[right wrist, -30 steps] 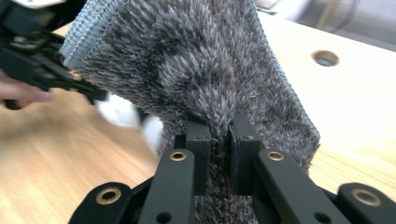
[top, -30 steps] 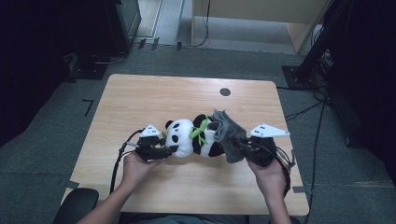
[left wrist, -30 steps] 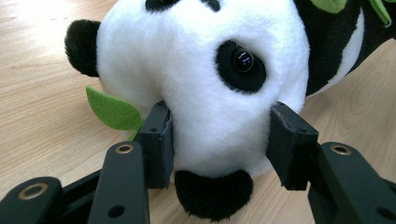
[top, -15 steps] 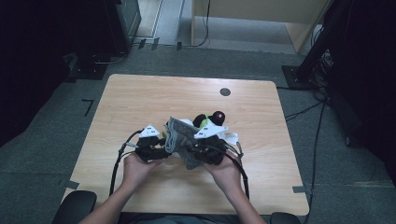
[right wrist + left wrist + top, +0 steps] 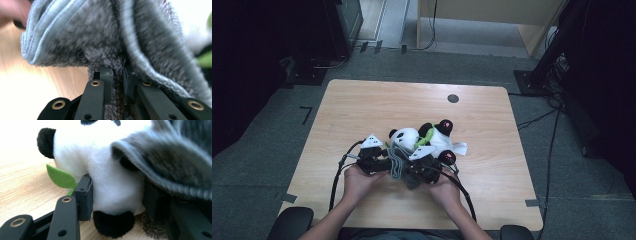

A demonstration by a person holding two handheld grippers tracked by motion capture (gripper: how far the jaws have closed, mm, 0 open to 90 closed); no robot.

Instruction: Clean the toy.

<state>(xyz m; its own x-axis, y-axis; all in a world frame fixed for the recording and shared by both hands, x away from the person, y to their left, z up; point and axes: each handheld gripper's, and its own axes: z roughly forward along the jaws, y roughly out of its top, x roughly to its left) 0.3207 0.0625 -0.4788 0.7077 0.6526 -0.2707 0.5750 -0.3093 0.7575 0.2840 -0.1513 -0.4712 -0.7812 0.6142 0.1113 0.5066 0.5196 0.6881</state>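
Observation:
A black-and-white panda plush [image 5: 437, 141] with a green leaf [image 5: 60, 177] lies on its side at the middle of the wooden table [image 5: 362, 110]. My left gripper [image 5: 388, 160] is shut on the panda's white head [image 5: 115, 187], one pad [image 5: 85, 196] pressing each side. My right gripper [image 5: 117, 75] is shut on a fuzzy grey cloth [image 5: 100, 32]. In the high view that grey cloth [image 5: 398, 169] hangs bunched between the two hands, right by the panda's head. Its folds [image 5: 175, 165] drape over the right-hand jaw in the left gripper view. My right gripper [image 5: 408, 173] sits close against the left one.
A small black round grommet [image 5: 453, 98] is set in the table's far side. A white tag [image 5: 460, 148] sticks out from the panda on the right. Cables [image 5: 337, 175] trail from both grippers off the near edge. Dark cabinets and floor cables surround the table.
My right gripper has carried the grey cloth from the panda's right side leftward and toward the near edge, up against the left gripper. The left gripper and the panda have stayed put.

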